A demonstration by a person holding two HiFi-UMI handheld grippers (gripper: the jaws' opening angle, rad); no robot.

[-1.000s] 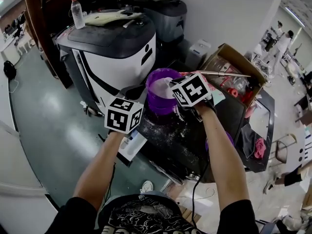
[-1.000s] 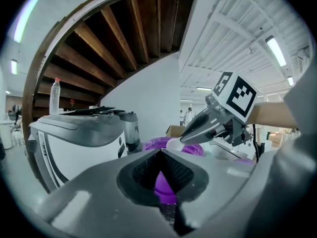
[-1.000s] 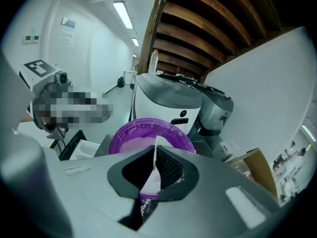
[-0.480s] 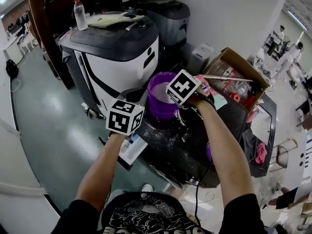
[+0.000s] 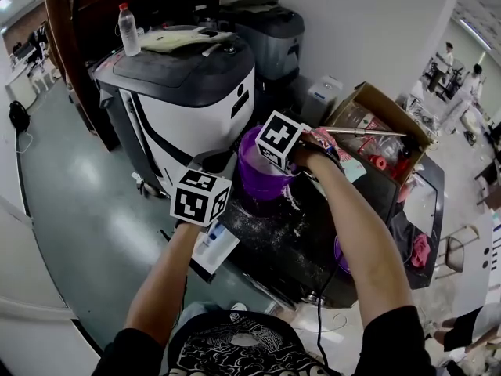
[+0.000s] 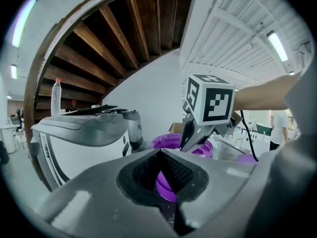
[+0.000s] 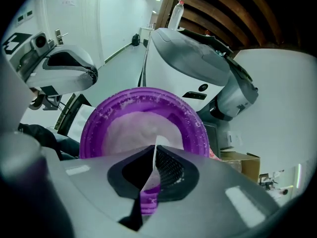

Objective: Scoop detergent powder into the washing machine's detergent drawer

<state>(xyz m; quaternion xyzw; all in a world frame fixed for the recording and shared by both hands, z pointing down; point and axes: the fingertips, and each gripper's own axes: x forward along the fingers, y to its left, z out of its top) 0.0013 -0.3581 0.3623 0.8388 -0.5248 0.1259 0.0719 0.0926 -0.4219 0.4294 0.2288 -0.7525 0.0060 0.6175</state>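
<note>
The right gripper [image 7: 155, 151] is sitting farther left than 1 second ago, its marker cube [image 5: 278, 139] now covering part of the purple tub [image 5: 257, 182], while the left gripper [image 6: 159, 152] is staying put. The right forearm [image 5: 356, 225] is reaching up from the lower right, with the hand [image 5: 315, 153] bent at the wrist so the jaws are pointing down into the tub. They are pressing together on a thin white strip [image 7: 154, 155], seen edge-on. The detergent powder [image 7: 131, 130] is lying in the tub, and more is dusting the dark machine top [image 5: 313, 245]. The left forearm [image 5: 160, 276] is extending straight ahead, holding its gripper just beside the tub, lower, with its 2 jaws meeting and empty. A pale drawer [image 5: 213, 247] is jutting out beneath it.
</note>
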